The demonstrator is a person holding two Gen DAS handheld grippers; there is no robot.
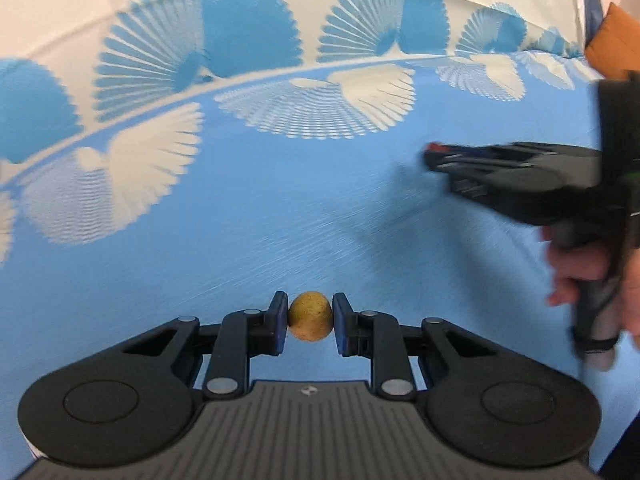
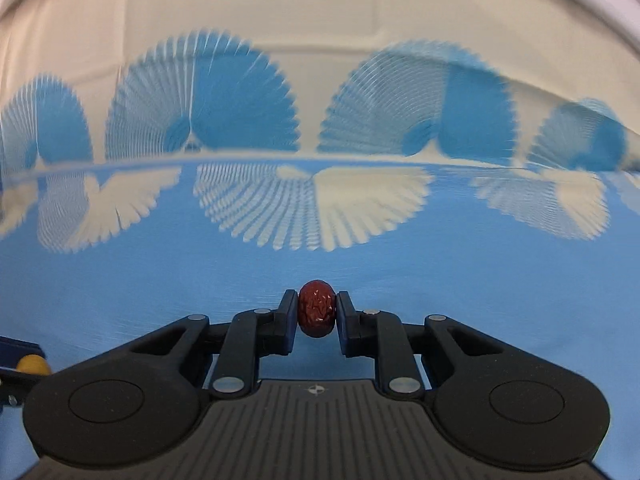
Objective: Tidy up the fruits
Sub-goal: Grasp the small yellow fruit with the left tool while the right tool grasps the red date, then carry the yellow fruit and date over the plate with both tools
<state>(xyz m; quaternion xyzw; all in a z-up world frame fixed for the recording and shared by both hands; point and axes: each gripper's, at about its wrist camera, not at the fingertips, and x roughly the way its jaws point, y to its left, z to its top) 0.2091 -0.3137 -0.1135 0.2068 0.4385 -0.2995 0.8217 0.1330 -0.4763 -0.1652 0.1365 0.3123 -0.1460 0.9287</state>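
Currently, the left gripper (image 1: 310, 322) is clamped on a small round yellow-brown fruit (image 1: 310, 321), seen at lower centre of the left wrist view. Both blue finger pads (image 1: 279, 329) press against the sides of the fruit, which is held clear above the blue tablecloth (image 1: 200, 240).

The right gripper (image 2: 317, 309) is clamped on a wrinkled dark red fruit (image 2: 317, 308), at lower centre of the right wrist view. Its two fingers contact the fruit on the left and right sides, and the fruit's top projects slightly above the fingertips.

In the left wrist view, the right gripper (image 1: 434, 158) also appears at the right edge of the frame, motion-blurred, pointing toward frame left, with a red spot at its tip. The person's right hand (image 1: 576, 276) grips its handle at lower right.

In the right wrist view, part of the left gripper and the yellow-brown fruit (image 2: 32, 363) show at the lower left edge.

The tablecloth carries a border of white and blue fan-shaped motifs (image 2: 320, 208) across the upper half of both views. An orange object (image 1: 612, 40), unidentifiable, sits at the upper right of the left wrist view.
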